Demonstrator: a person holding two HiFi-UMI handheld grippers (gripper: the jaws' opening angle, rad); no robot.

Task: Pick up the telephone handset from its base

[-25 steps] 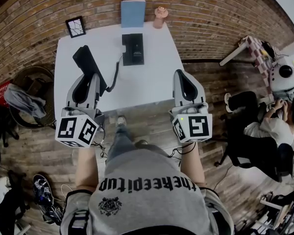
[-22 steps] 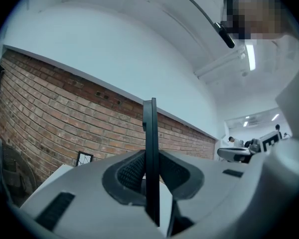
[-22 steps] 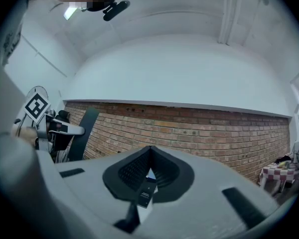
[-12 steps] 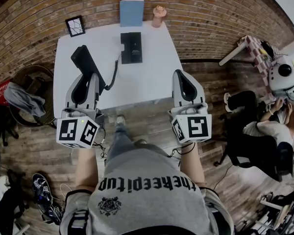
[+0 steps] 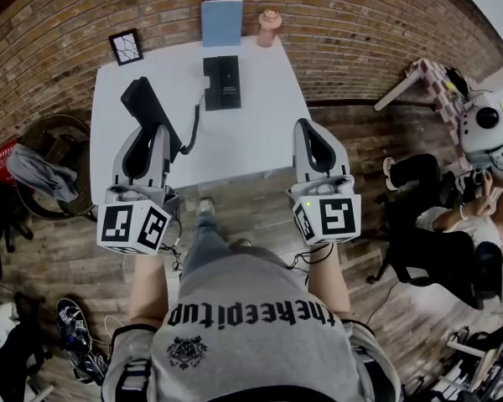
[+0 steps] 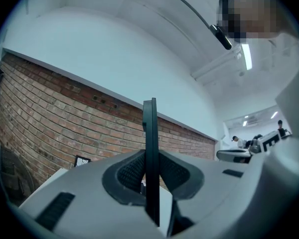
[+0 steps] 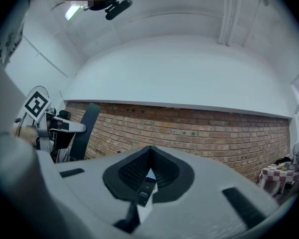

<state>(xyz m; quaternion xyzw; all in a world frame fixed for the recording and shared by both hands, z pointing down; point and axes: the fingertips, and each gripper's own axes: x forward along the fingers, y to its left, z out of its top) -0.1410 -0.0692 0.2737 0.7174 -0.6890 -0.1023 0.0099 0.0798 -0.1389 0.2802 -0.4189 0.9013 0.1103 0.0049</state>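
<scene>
The lift looks done: the left gripper [image 5: 153, 130], jaws narrow, clamps the slim black plastic handset [image 5: 145, 107] at 8 o'clock from its flat black rectangular base [image 5: 222, 82], while the right gripper [image 5: 310, 130] waits closed and empty.

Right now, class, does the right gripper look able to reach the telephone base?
Probably yes: only bare table lies between the right gripper and the telephone base; the left gripper holds the handset off to the side.

Left gripper [image 5: 149, 132]: was level, jaws clamped on handset [image 5: 144, 105]. Right gripper [image 5: 308, 129]: was level, jaws together, empty.
</scene>
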